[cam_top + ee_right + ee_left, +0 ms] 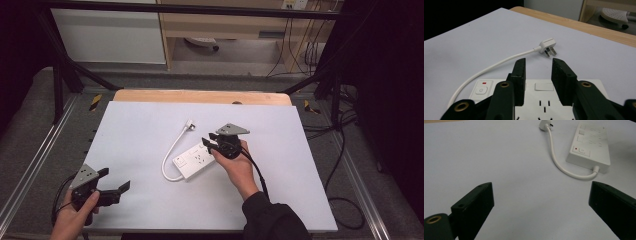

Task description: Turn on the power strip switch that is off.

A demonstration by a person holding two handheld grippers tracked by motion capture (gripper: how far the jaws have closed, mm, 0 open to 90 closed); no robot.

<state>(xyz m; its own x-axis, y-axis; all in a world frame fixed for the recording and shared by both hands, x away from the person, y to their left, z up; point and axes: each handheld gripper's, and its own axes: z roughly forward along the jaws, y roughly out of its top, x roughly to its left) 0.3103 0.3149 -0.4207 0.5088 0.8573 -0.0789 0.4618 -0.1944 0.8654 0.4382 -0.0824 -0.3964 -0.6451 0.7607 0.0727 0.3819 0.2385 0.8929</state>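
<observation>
Power strip (196, 161) lies directly under your right gripper (212, 144), its long axis slanting from near-left to far-right, both jaws parted over the sockets, clamping nothing. Your left gripper (116, 190), near-left of the strip, gapes empty. Beyond the strip trails its plug (548, 47) across the white table (140, 130); farther off, a wooden edge (200, 96).

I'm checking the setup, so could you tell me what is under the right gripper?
Under the right gripper lies the white power strip on the white table sheet; its sockets and switch show, though the jaws cover part of its top.
</observation>
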